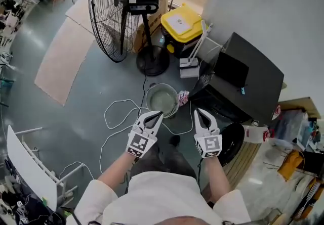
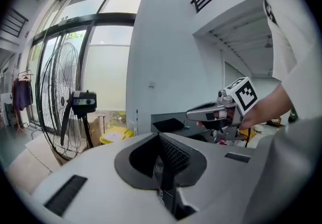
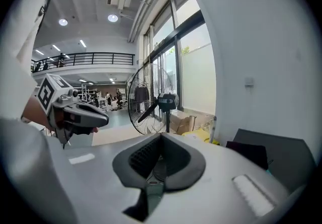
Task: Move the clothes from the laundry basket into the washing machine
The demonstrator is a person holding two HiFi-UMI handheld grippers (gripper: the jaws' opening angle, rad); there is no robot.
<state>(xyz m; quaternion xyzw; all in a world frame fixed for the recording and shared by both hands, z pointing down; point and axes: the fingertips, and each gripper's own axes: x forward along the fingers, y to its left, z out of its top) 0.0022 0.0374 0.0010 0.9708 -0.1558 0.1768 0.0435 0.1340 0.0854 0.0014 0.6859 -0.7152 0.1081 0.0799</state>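
Grey floor [image 1: 76,118]: bare concrete by the look of it, carrying the fan, the basket and a loose white cable [image 1: 117,114] that loops across it.
Left claw [image 1: 157,114]: up in the air in front of the person, jaws pressed together and empty.
Right claw [image 1: 198,111]: level with the left one and just beside it, jaws closed tight and also empty.
Laundry basket [image 1: 163,100]: round and pale, on the floor just beyond the two claw tips in the head view, close to the fan's black base.
Patterned bundle [image 1: 183,97]: right at the basket's right rim, touching or just beside it. It is too small to say what it is.
Dark unit [image 1: 248,75]: black and box-shaped, against the white wall on the person's right. I cannot tell whether this is the washing machine.
Fan [image 1: 114,14]: a big wire-caged standing fan, upright on its pole, beyond the basket.
Yellow-lidded bin [image 1: 181,24]: on the floor behind the fan's pole, by the foot of the wall.
Person: white sleeves, one hand on each claw.
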